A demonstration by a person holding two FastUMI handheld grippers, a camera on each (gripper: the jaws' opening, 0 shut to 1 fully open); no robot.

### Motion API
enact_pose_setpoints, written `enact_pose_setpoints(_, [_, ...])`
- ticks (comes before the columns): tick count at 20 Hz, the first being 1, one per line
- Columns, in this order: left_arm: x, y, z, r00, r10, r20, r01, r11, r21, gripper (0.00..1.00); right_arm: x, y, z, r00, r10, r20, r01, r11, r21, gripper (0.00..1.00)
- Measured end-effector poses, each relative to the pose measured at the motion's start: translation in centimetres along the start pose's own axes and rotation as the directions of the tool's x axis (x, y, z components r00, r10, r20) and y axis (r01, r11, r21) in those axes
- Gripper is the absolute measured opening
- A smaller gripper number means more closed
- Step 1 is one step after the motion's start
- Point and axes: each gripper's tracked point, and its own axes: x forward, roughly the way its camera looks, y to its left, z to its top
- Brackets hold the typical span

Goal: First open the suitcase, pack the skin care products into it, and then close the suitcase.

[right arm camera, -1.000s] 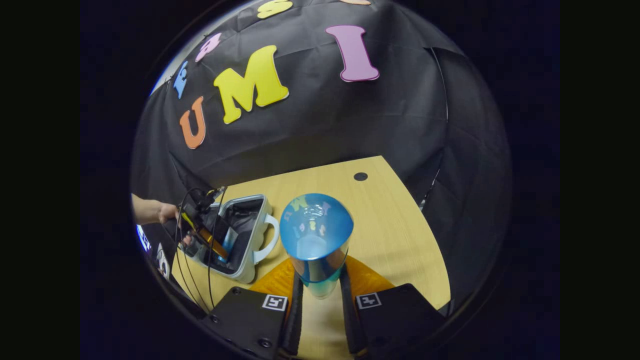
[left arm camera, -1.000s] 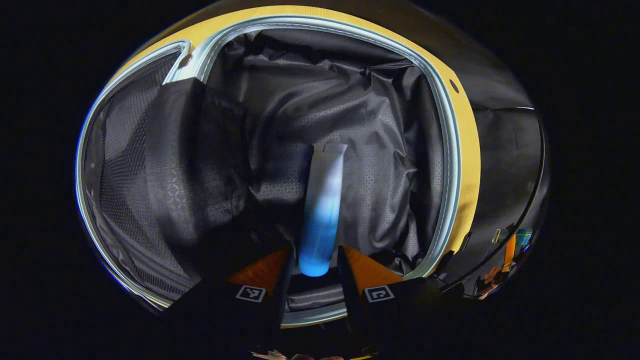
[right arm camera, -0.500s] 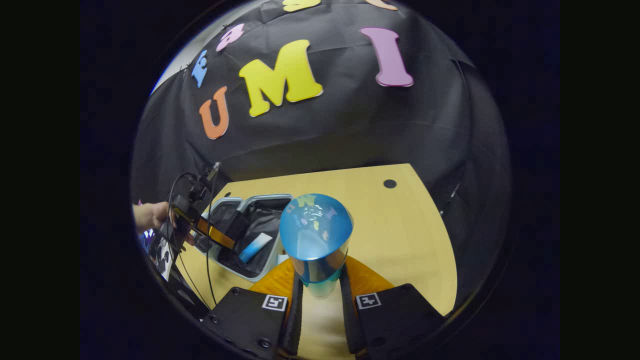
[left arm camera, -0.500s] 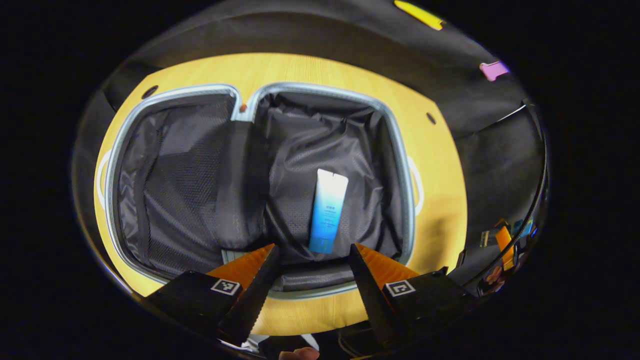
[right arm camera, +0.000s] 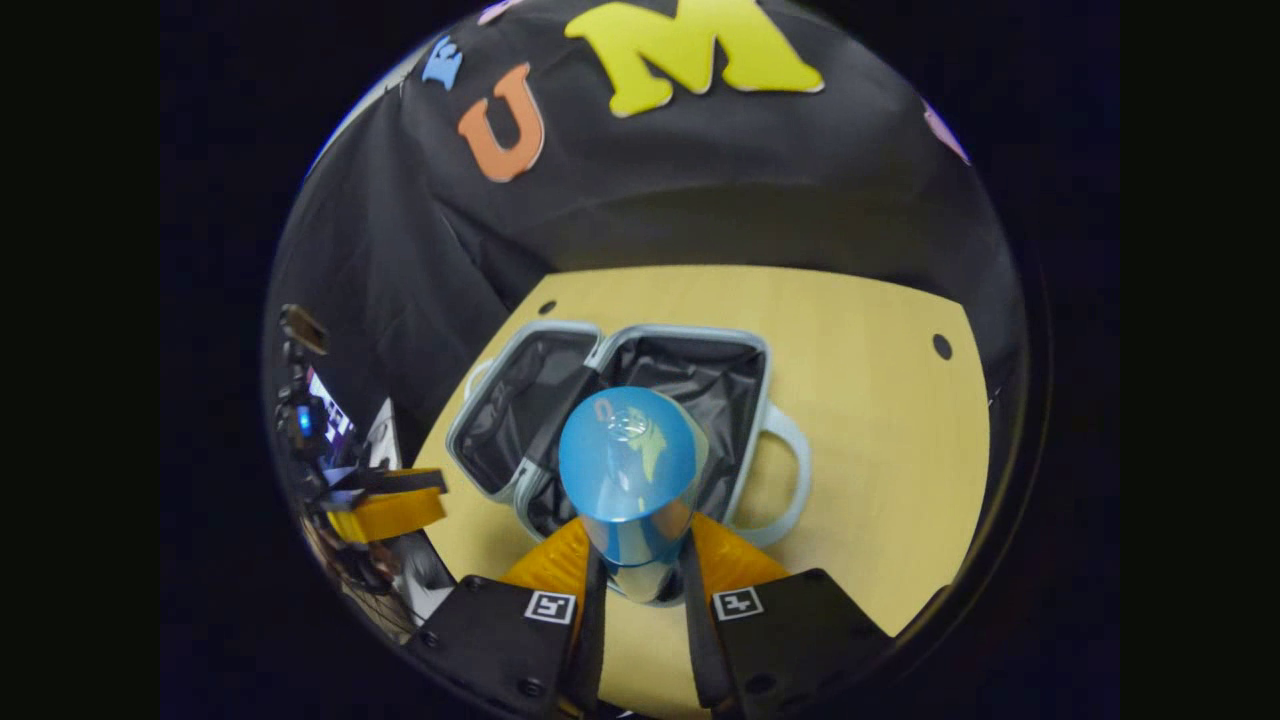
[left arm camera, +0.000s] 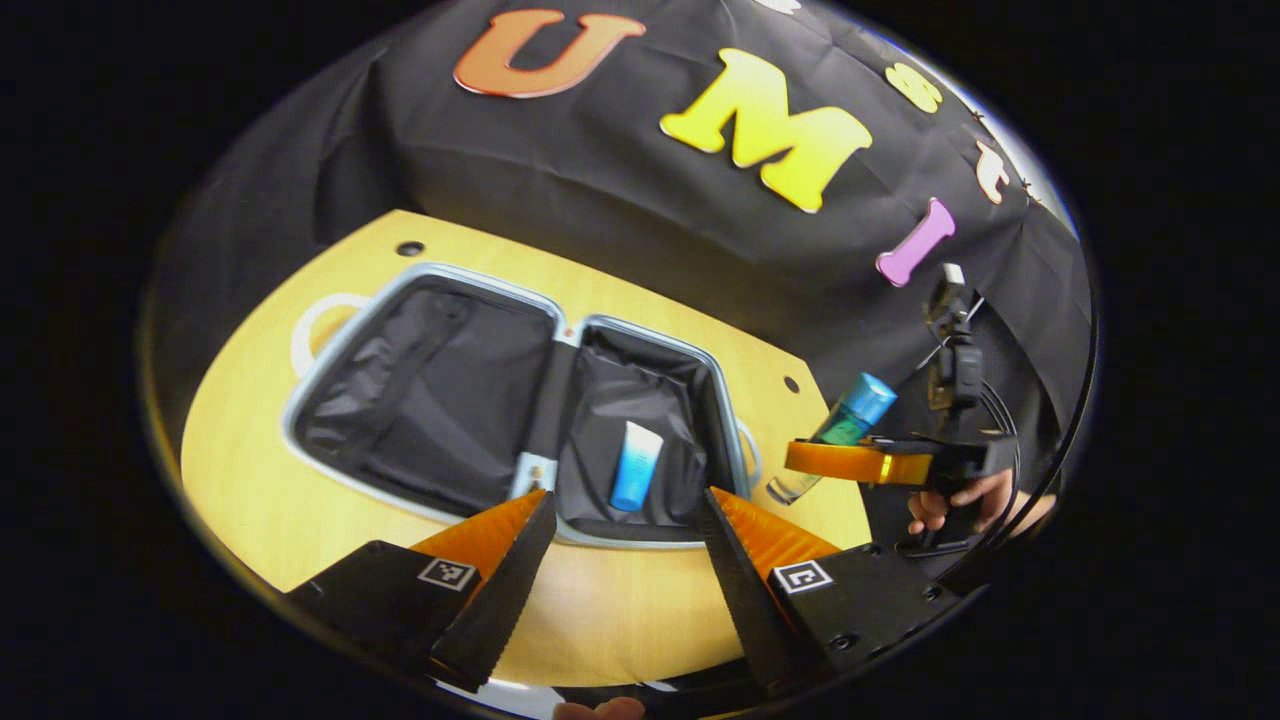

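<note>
Your right claw (right arm camera: 638,590) is pinching a bottle, your left claw (left arm camera: 625,545) is hanging spread and empty.
The round, blue-capped bottle (right arm camera: 632,490) is hovering over the open suitcase (left arm camera: 330,440), which is lying flat on the wooden surface (left arm camera: 600,620), its crinkled black lining holding a blue-white tube (left arm camera: 636,466).

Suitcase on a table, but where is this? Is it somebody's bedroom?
Probably not a bedroom. It looks like a small recording booth: black cloth wall hangs behind a bare wooden table, and the open suitcase lies there while the handheld right gripper brings a blue-capped bottle.
</note>
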Motion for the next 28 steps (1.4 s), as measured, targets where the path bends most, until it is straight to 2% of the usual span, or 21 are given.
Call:
enact_pose_setpoints(2, [-2.4, 1.7, -0.1, 0.999, 0.024, 0.037, -0.023, 1.000, -0.008, 0.92, 3.4, 0.6, -1.1, 0.994, 0.014, -0.112, -0.006, 0.997, 0.071, 0.33])
enact_pose_setpoints(5, [-4.1, 4.5, -1.1, 0.995, 0.079, 0.061, -0.077, 0.997, -0.028, 0.93, 7.7, -1.0, -3.1, 0.968, -0.037, -0.250, 0.090, 0.974, 0.207, 0.34])
enact_pose_setpoints(9, [-5.8, 7.0, -2.2, 0.992, 0.107, 0.067, -0.100, 0.990, -0.102, 0.93, 10.5, -2.6, -3.9, 0.938, -0.104, -0.331, 0.220, 0.915, 0.338, 0.33])
enact_pose_setpoints(13, [-6.7, 7.8, -2.0, 0.992, 0.111, 0.064, -0.098, 0.979, -0.180, 0.93, 11.7, -2.6, -4.2, 0.926, -0.101, -0.365, 0.266, 0.859, 0.437, 0.33])
enact_pose_setpoints(17, [-7.7, 7.3, -1.0, 0.991, 0.095, 0.094, -0.078, 0.983, -0.169, 0.93, 12.0, -3.2, -4.4, 0.913, -0.153, -0.379, 0.329, 0.825, 0.460, 0.31])
enact_pose_setpoints(18, [-7.9, 7.2, -0.9, 0.991, 0.094, 0.098, -0.078, 0.985, -0.157, 0.92, 12.1, -3.3, -4.4, 0.909, -0.162, -0.383, 0.339, 0.821, 0.459, 0.33])
enact_pose_setpoints(23, [-9.1, 6.4, 0.1, 0.988, 0.076, 0.137, -0.059, 0.990, -0.127, 0.92, 12.2, -3.5, -4.6, 0.904, -0.192, -0.383, 0.363, 0.817, 0.447, 0.35])
enact_pose_setpoints(24, [-9.3, 6.3, 0.2, 0.987, 0.075, 0.144, -0.057, 0.990, -0.127, 0.92, 12.1, -3.4, -4.5, 0.906, -0.189, -0.379, 0.358, 0.821, 0.445, 0.38])
enact_pose_setpoints(28, [-9.9, 5.8, 0.9, 0.984, 0.066, 0.163, -0.041, 0.988, -0.152, 0.92, 11.6, -3.3, -4.2, 0.912, -0.200, -0.359, 0.354, 0.826, 0.439, 0.42])
